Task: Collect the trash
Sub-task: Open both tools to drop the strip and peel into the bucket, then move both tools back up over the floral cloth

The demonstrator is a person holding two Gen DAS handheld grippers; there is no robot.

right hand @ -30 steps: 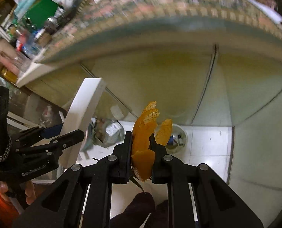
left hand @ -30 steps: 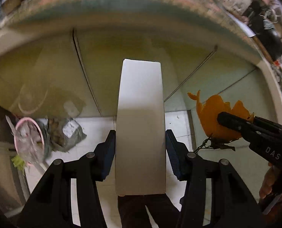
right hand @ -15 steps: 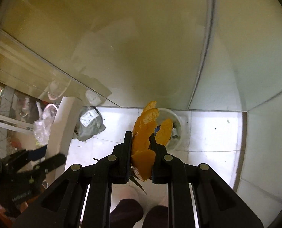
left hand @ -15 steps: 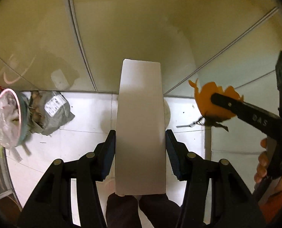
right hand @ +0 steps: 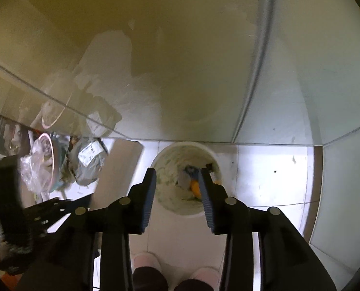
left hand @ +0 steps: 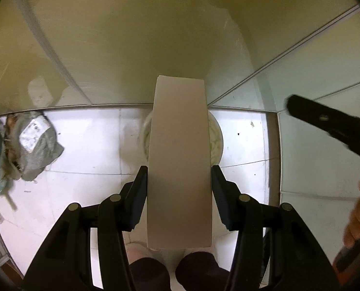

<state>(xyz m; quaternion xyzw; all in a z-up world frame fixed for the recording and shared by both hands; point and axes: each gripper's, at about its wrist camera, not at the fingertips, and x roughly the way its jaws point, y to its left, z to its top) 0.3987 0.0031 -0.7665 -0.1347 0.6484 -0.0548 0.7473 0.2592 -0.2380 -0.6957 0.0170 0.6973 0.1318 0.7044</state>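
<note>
My left gripper (left hand: 179, 167) is shut on a tall white carton (left hand: 180, 160), which stands upright between its pads and hides most of the white bin (left hand: 217, 140) behind it. In the right wrist view the same carton (right hand: 121, 169) shows at the left. My right gripper (right hand: 177, 172) hangs over the white bin (right hand: 160, 155), its jaws opening with nothing between them. The orange peel (right hand: 195, 187) lies inside the bin among other scraps, just beside the right finger. In the left wrist view my right gripper (left hand: 325, 121) comes in from the right, carrying nothing.
A grey plastic bag with a white label (left hand: 34, 143) lies on the white floor tiles at the left. Next to it stands a pink-rimmed bin (right hand: 46, 162) lined with clear plastic. Pale cabinet panels (right hand: 180, 60) rise behind. The person's slippered feet (right hand: 146, 262) are below.
Both grippers have come down toward the floor and the bin. The right jaws have parted and the orange peel has dropped out of them into the bin. The left still grips the carton.
</note>
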